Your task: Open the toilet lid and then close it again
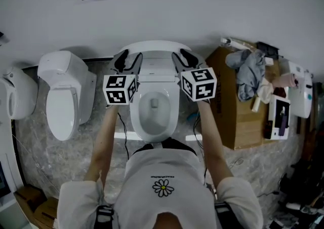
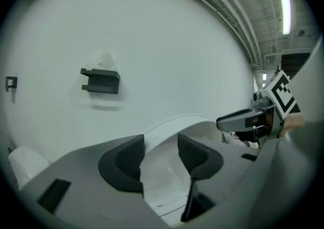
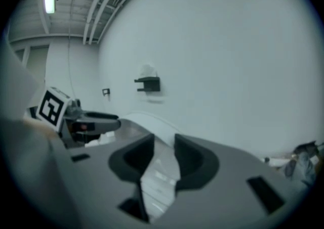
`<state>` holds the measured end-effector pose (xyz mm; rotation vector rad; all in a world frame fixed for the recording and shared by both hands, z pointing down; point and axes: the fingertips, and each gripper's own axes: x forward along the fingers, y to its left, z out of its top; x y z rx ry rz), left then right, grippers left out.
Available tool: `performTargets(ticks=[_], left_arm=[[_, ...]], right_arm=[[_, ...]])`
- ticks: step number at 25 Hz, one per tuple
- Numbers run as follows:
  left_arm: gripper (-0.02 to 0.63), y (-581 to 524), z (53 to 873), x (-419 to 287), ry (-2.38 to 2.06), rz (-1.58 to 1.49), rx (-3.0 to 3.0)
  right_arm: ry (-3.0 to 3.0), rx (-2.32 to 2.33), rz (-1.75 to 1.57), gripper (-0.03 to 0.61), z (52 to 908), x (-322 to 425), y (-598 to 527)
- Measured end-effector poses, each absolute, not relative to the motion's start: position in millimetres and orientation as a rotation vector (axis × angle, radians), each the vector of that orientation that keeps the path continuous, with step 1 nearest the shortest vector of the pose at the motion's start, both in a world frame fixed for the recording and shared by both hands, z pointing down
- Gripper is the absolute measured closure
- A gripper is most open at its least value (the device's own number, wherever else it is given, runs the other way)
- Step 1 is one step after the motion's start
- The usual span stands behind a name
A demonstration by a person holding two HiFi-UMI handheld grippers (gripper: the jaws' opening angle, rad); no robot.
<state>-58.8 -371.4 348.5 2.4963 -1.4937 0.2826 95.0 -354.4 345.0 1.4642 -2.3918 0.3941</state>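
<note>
White toilet lid upright, far side: opening seemingly done. Left gripper, right gripper: jaws apart, unclamped. Next: tip lid nearward.

Your toilet lid is open. It is white and rounded, and it stands close to upright at the back of the toilet, in the upper middle of the head view. From there you see mostly its curved top edge. The seat lies flat below it, a white ring around the grey bowl at the centre of the frame. In the left gripper view the lid's arched rim rises at lower centre. In the right gripper view it curves just left of centre.
</note>
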Motion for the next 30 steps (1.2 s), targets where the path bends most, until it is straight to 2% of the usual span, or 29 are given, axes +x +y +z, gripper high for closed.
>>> performTargets(ticks=[17, 30], left_arm=[[0.39, -481, 350, -51, -1.544, 0.332, 2.433], [0.39, -515, 357, -50, -1.544, 0.433, 2.402]], right_arm=[[-2.366, 1.421, 0.338, 0.433, 346, 100, -463], [-2.322, 1.44, 0.369, 0.433, 351, 101, -496]])
